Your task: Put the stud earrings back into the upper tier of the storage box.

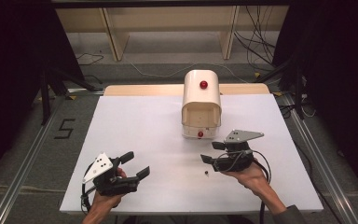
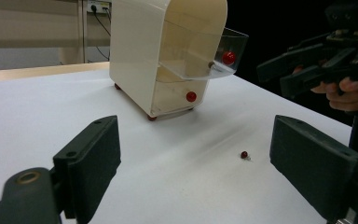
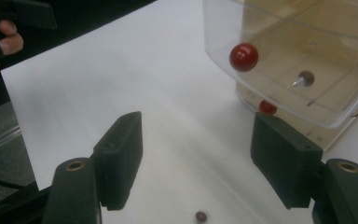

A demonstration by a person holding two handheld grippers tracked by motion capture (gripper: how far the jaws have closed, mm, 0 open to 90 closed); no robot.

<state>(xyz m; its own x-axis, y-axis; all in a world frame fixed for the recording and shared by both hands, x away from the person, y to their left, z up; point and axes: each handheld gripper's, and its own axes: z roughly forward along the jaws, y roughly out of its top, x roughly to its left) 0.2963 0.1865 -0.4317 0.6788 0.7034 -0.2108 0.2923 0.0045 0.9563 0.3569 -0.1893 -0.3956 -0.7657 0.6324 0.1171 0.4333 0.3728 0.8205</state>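
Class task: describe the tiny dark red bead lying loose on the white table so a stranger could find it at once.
Start at the cream cabinet on the white table. Come toward the person's right tool: the bead lies just beside it. Unlike the red knobs, it is tiny, dark and loose.

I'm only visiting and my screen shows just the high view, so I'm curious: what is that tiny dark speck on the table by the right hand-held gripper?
Observer: The left gripper view shows it as a small dark red bead with a tiny metal tip, lying on the white table.
Operator: Is anything inside the box's drawer?
Observer: Yes. In the right gripper view, the clear drawer holds a similar bead on a metal pin.
Operator: Is the right one gripping anything?
Observer: No. The right hand-held gripper has its jaws wide apart with nothing between them, and it faces the drawer's red knob.
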